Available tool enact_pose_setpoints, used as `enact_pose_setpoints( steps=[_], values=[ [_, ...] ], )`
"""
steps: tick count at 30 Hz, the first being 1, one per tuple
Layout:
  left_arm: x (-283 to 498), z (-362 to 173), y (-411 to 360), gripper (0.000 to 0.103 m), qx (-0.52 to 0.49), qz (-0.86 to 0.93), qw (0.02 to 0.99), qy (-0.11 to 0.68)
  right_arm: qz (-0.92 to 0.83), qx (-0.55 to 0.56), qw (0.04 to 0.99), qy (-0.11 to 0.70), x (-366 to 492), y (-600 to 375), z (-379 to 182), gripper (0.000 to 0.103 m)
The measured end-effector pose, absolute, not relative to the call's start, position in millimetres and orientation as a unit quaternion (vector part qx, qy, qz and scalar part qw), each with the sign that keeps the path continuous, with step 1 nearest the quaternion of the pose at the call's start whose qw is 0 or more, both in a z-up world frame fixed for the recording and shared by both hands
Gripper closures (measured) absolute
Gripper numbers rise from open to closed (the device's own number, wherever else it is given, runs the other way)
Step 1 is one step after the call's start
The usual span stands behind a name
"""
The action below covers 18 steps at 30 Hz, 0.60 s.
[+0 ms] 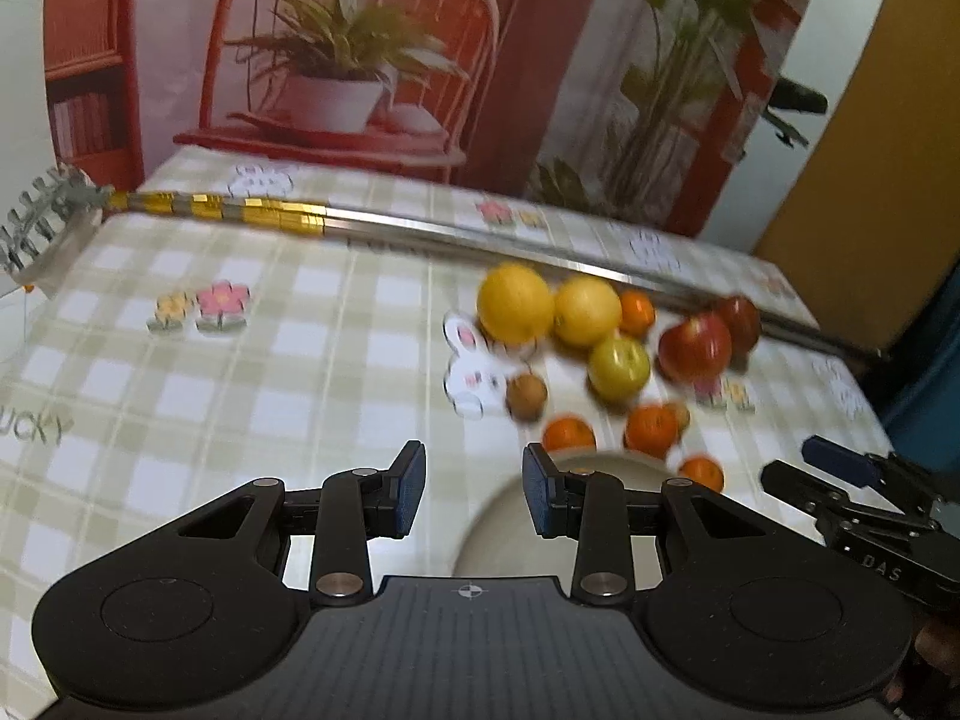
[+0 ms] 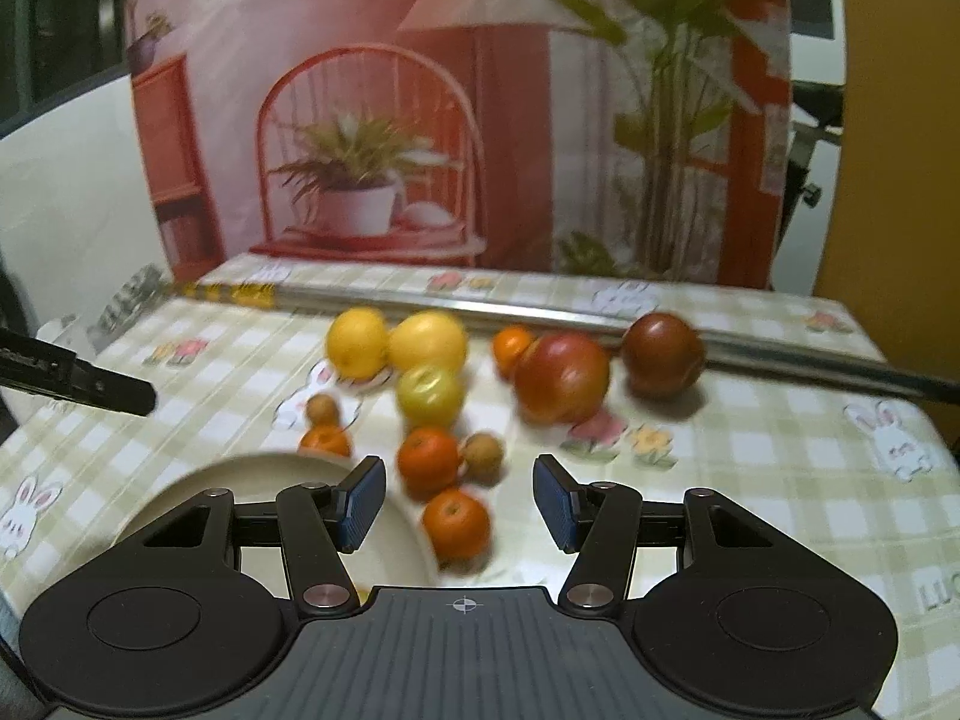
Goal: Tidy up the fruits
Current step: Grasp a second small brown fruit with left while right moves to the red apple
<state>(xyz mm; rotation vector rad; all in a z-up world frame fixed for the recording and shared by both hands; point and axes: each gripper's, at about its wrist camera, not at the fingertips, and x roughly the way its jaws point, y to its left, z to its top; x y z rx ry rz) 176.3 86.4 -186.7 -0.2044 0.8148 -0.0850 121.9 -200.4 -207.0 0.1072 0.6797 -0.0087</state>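
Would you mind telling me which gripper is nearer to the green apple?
Probably the right. The right gripper is open, with the green apple almost straight ahead past two oranges. The left gripper is also open, hovering by the plate, with the apple ahead and off to its right.

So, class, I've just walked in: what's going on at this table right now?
A person holds two tools over a checked tablecloth scattered with loose fruit. The left hand-held gripper and the right hand-held gripper are both open and empty. Lemons, apples and oranges lie beside a beige plate; what shows of the plate is bare. Sorting seems barely begun.
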Motion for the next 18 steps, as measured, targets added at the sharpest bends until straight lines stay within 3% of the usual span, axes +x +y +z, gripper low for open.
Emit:
enact_pose_setpoints(
  steps=[7, 18],
  values=[
    [214, -185, 83, 0.066, -0.132, -0.055, 0.901, 0.410, -0.029, 0.048, 0.949, 0.311, 136, -222, -194, 0.052],
    [288, -232, 64, 0.067, -0.186, -0.049, 0.859, 0.474, -0.051, 0.056, 0.945, 0.319, 147, -248, -204, 0.051]
  ],
)
